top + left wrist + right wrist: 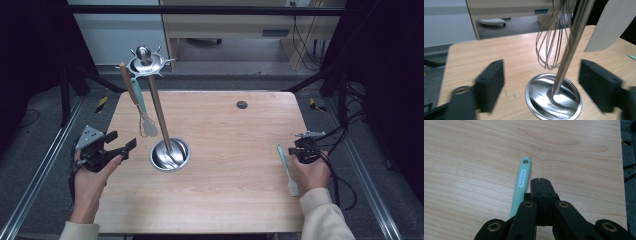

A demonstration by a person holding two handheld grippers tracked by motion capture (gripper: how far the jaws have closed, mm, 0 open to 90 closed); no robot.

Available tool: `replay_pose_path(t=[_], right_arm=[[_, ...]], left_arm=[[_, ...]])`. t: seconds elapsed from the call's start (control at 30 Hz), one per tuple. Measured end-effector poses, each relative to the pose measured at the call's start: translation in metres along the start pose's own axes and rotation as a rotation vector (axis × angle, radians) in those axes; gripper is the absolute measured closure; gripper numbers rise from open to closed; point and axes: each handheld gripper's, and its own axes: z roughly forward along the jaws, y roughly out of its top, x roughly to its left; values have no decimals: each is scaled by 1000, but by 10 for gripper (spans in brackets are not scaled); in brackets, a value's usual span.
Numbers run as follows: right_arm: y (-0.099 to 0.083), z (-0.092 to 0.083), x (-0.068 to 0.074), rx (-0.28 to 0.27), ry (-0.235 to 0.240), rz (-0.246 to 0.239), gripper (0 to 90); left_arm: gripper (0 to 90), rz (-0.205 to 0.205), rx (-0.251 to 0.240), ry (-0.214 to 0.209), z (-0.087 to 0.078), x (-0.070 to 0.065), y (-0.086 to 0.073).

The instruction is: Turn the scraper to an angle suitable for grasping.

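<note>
the left gripper [119, 143] hovers beside the utensil stand [170, 155], jaws wide apart with nothing between them; a whisk [147, 125] hangs from the stand. the right gripper [541, 181], jaws pressed together, sits just beside a mint spatula [522, 182] lying flat on the table [225, 150].

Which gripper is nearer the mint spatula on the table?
Right. The right gripper sits shut directly beside the spatula; the left gripper is open across the table, by the rack base.
</note>
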Motion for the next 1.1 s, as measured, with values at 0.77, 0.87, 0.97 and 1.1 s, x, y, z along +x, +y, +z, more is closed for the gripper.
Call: replay_pose_path(t=[0.77, 0.87, 0.97, 1.1], right_arm=[[3, 15, -6, 37, -36, -28, 900], [3, 16, -6, 37, -31, -32, 900], [3, 17, -6, 37, -30, -30, 900], [3, 19, -6, 38, -27, -28, 900]], left_arm=[[65, 36, 136, -44, 24, -12, -55], [65, 32, 142, -41, 24, -11, -60], [66, 34, 153, -41, 25, -10, -63], [65, 35, 158, -42, 26, -11, -64]])
